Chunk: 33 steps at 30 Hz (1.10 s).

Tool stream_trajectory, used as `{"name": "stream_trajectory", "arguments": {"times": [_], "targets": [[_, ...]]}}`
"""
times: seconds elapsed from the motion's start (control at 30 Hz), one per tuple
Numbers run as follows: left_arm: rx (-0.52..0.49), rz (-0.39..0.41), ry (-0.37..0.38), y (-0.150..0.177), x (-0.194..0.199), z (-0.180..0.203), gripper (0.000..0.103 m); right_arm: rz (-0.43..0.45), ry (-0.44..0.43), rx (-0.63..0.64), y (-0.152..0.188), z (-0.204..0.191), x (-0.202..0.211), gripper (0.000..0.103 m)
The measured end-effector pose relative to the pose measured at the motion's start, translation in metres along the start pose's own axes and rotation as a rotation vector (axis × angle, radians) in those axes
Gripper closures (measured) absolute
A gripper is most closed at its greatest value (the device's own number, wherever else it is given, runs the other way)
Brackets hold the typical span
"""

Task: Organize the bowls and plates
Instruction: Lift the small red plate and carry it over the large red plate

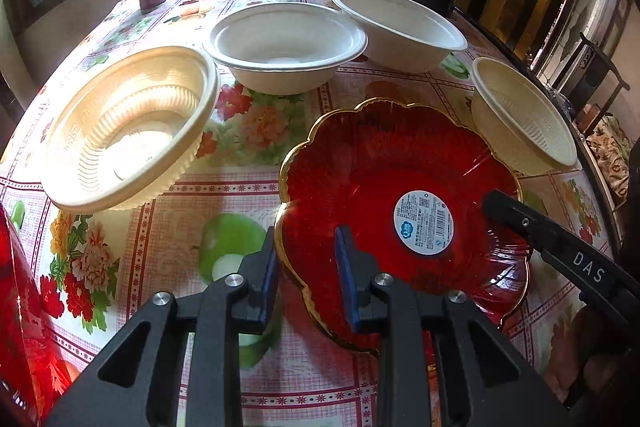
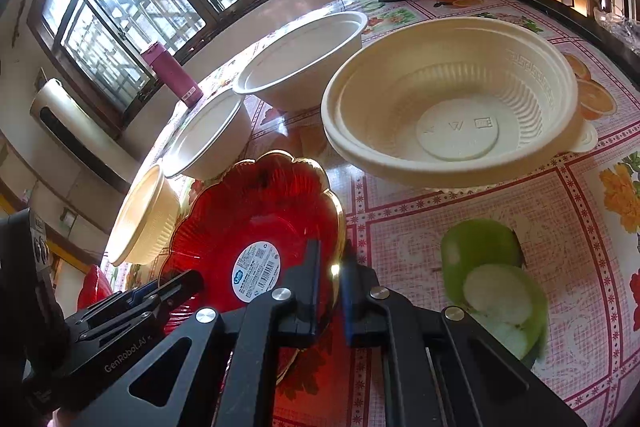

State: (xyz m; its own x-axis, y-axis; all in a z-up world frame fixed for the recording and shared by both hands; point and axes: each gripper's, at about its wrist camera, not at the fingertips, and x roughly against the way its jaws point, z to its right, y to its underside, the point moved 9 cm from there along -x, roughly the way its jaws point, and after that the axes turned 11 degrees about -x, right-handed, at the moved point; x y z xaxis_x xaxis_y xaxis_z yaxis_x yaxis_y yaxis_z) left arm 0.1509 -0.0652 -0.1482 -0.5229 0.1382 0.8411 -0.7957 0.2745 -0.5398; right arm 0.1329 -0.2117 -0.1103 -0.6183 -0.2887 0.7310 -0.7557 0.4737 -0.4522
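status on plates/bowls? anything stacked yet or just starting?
Done: nothing stacked that I can see.

In hand: left gripper and right gripper both clamp the gold rim of the red plate.

Left: two ribbed cream bowls and two white bowls sit separately.

Scalloped plate (image 1: 384,167) is lying nearest on the table (image 1: 168,227); ribbed bowls (image 1: 128,131) are flanking it; two smooth bowls (image 1: 284,47) are sitting farther back.
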Motion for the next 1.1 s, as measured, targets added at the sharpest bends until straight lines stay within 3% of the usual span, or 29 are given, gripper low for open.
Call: {"name": "stream_trajectory", "arguments": {"times": [0.33, 0.5, 0.8, 1.1], "targets": [[0.001, -0.006, 0.000, 0.026, 0.026, 0.002, 0.079, -0.009, 0.003, 0.012, 0.024, -0.007, 0.023, 0.095], [-0.001, 0.043, -0.036, 0.036, 0.060, -0.003, 0.078, 0.003, -0.022, 0.050, 0.037, -0.028, 0.045, 0.096], [0.104, 0.124, -0.151, 0.066, 0.129, -0.074, 0.078, 0.001, -0.119, 0.203, 0.071, -0.123, 0.060, 0.095], [0.244, 0.137, -0.290, 0.109, 0.165, -0.166, 0.078, -0.062, -0.204, 0.372, 0.125, -0.232, 0.031, 0.095]]}}
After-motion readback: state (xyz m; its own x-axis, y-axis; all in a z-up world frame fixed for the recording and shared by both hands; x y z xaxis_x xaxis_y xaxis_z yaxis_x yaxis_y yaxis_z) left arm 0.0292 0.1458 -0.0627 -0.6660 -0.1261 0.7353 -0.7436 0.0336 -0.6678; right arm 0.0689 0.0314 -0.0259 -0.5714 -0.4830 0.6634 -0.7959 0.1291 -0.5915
